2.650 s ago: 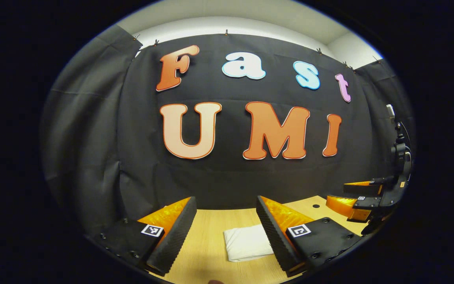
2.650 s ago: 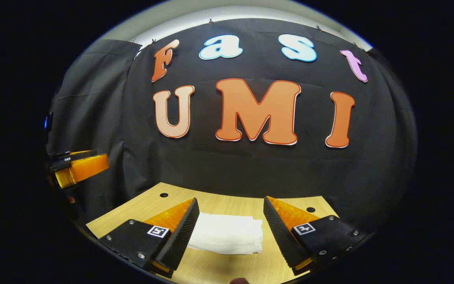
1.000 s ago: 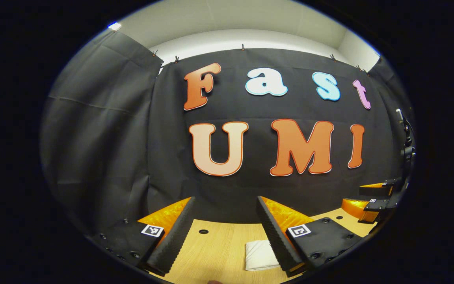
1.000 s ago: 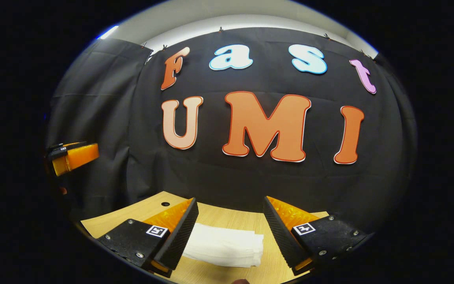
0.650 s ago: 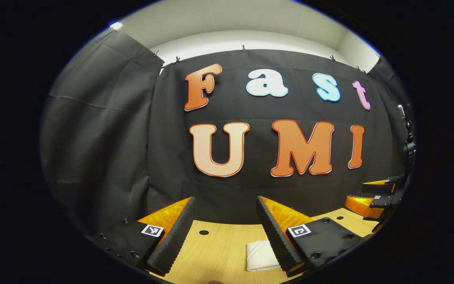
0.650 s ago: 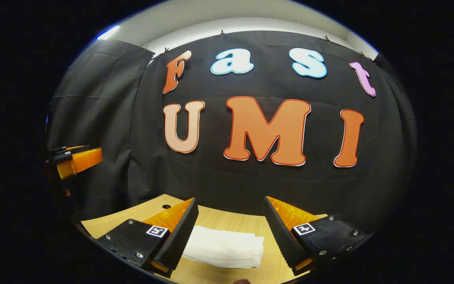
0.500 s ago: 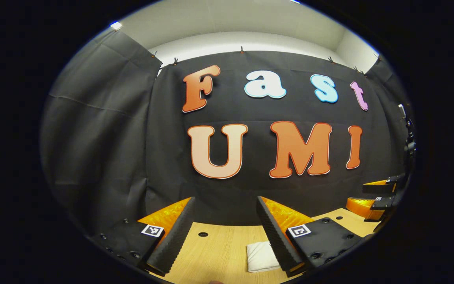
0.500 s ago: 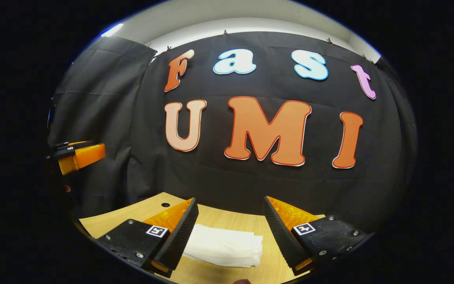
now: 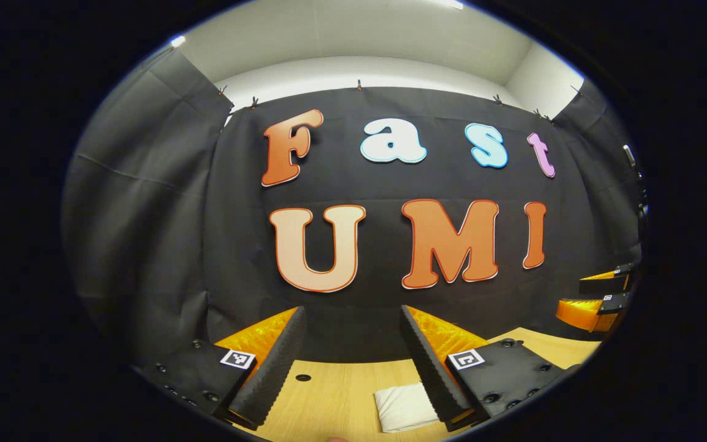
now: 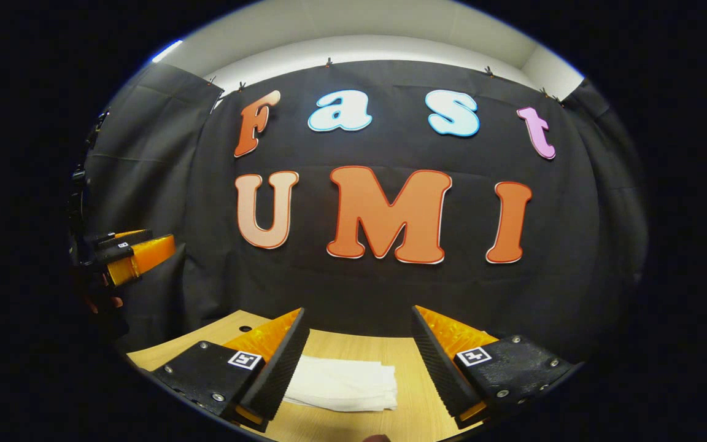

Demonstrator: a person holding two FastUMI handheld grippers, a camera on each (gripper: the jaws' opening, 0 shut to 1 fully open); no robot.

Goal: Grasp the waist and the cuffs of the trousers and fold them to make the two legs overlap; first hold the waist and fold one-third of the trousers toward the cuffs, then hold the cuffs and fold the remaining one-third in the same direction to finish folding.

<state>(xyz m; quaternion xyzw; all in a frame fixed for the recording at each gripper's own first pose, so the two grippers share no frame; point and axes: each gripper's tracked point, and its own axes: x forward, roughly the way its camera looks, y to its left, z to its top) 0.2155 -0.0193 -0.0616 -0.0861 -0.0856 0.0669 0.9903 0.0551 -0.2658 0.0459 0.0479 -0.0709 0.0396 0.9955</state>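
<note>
Two matching hand-held grippers, each with wedge-shaped fingers

The left hand-held gripper and right hand-held gripper each had ribbed inner finger pads, flat black mounting plates studded with small screws, and a square black-and-white marker tag on each plate.

We see a light wooden table with small round holes, the black cloth wall behind, a pale ceiling above

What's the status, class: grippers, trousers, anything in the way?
Left gripper open, above the table. Right gripper open, holding nothing. Trousers folded into a compact white stack, lying flat. Nothing in the way.
</note>
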